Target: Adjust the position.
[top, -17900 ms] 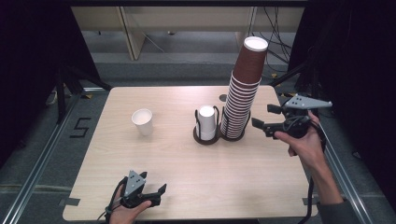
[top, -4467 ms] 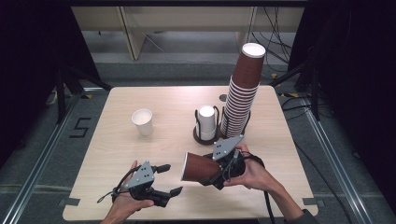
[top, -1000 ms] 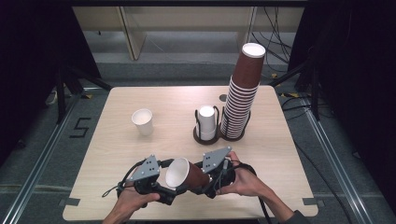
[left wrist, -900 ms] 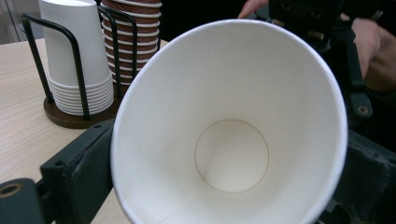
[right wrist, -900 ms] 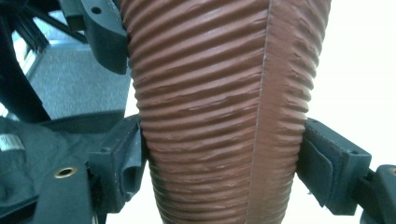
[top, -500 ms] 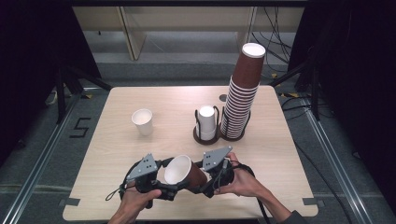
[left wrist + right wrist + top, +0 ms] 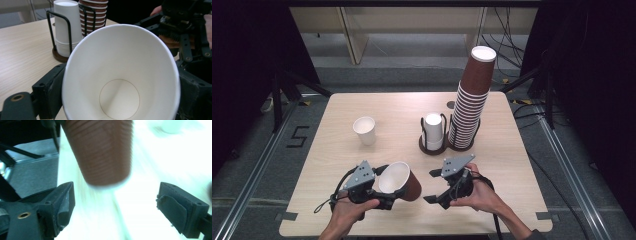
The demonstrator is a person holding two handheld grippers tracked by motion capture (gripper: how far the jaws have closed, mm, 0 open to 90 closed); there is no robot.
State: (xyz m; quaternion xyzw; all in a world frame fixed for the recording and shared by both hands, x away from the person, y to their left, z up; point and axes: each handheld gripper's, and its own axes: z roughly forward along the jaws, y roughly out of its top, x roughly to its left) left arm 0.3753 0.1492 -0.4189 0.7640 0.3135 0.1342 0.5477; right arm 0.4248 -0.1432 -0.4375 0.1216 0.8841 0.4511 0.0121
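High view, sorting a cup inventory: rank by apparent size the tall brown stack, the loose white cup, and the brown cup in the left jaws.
1. Tall brown stack
2. Brown cup, though nearer the camera
3. Loose white cup

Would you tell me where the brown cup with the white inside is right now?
In the high view the brown cup lies on its side between the left gripper's jaws at the table's near edge, just left of the right gripper.
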